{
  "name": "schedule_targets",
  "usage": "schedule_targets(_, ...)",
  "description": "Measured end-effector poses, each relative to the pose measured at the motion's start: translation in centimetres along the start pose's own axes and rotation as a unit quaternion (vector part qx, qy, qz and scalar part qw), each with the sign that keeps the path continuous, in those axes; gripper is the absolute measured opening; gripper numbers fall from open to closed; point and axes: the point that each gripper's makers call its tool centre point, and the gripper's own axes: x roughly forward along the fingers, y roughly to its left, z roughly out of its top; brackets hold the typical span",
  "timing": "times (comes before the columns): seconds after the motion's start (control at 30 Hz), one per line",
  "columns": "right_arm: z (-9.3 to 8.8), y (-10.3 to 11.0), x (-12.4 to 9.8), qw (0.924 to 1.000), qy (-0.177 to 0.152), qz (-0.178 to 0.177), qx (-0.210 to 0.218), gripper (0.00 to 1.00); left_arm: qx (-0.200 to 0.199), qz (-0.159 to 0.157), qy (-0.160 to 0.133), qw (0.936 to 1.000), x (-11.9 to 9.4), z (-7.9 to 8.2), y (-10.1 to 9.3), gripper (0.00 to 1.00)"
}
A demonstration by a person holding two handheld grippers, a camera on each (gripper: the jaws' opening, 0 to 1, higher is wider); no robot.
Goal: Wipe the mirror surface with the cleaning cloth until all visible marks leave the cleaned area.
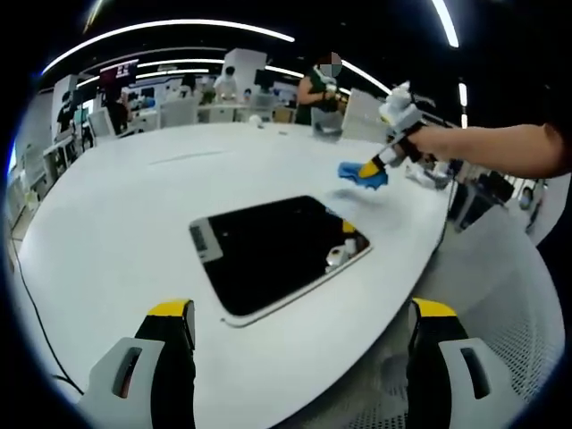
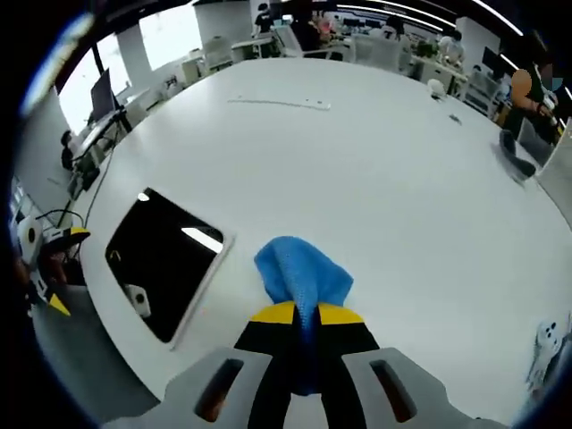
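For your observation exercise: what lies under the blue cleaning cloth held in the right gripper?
The cleaning cloth hangs from the shut right gripper over bare white table, beside the mirror, not on it. The table patch directly beneath the cloth is covered.

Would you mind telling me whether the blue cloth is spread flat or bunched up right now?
Bunched up. The blue cloth is pinched between the right gripper fingers and hangs crumpled beside the mirror, not laid flat on the white table.

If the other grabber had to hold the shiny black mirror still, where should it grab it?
Probably the near white-framed edge of the flat rectangular black mirror, coming in low from the table's edge. It lies flat on the round white table, so only its thin rim offers a hold. The open left gripper faces that side; the right gripper holds the blue cloth.
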Motion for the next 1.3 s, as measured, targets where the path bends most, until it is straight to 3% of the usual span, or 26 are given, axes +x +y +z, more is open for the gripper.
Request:
schedule_targets(0.37, -0.5, 0.8, 1.0, 0.9999, 0.001, 0.008, 0.008, 0.02, -0.003, 0.003, -0.004, 1.0, -0.1, 0.1, 0.1, 1.0)
schedule_targets(0.83, -2.8, 0.6, 3.8, 0.9998, 0.021, 0.003, 0.003, 0.04, -0.004, 0.006, -0.002, 1.0, -0.1, 0.0, 0.3, 1.0)
schedule_targets(1.07, -2.6, 0.5, 3.9, 0.9997, 0.021, 0.012, -0.004, 0.05, -0.005, 0.006, -0.001, 1.0, -0.1, 0.0, 0.2, 1.0)
schedule_targets(1.3, -2.4, -0.1, 4.0, 0.9997, 0.016, 0.0, -0.02, 0.13, -0.006, 0.007, -0.003, 1.0, -0.1, 0.0, 0.2, 1.0)
